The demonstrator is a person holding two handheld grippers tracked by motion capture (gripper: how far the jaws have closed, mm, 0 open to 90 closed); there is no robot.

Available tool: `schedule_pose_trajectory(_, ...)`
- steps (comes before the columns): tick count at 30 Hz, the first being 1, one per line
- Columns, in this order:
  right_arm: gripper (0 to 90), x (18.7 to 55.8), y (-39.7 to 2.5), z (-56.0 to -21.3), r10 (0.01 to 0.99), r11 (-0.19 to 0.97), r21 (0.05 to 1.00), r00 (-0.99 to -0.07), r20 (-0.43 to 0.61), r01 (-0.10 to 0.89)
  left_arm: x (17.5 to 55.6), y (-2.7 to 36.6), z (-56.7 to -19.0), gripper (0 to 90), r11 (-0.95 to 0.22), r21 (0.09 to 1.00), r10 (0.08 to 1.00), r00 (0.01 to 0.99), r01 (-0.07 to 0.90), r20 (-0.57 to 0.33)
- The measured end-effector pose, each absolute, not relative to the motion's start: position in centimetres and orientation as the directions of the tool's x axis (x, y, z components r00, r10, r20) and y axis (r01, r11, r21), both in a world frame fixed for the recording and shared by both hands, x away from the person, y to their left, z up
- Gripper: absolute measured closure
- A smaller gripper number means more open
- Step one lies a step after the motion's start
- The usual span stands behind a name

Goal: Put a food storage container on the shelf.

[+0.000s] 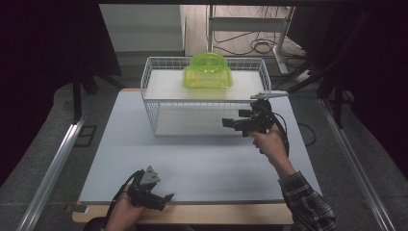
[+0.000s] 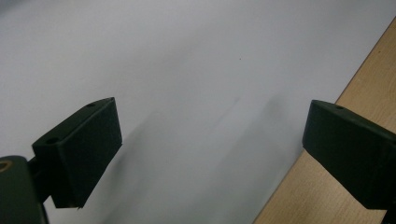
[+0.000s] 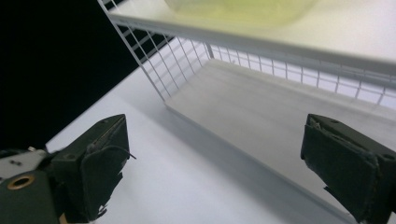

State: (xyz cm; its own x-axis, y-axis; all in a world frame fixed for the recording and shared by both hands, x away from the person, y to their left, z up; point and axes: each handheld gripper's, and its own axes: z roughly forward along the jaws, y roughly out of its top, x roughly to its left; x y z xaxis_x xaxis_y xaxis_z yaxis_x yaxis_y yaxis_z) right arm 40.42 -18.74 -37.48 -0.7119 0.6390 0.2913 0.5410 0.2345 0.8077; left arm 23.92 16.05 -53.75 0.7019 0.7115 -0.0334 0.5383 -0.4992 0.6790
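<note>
High view has the right gripper (image 1: 230, 123), jaws wide and empty, hovering at the wire rack (image 1: 156, 96) whose upper shelf carries the green container (image 1: 207, 71), apparently lining up a reach, while the left gripper (image 1: 165, 199) waits open at the worktop's (image 1: 192, 163) near edge.

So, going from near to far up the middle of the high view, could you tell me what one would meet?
Left gripper at the near table edge → bare grey table top → right gripper → white wire rack → green plastic container on the rack's upper shelf.

Wire rack (image 1: 155, 103) blocks table (image 1: 192, 163) rear; near half open.
</note>
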Motion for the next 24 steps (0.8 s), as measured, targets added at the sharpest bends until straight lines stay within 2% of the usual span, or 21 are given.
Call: schedule_pose_trajectory(24,5.5,39.1,-20.1,-42.5,0.681,0.295,0.783,-0.695,0.229,0.547,24.0,16.3,-53.6,3.9,-0.476,0.69,0.723,0.689,0.545,-0.046)
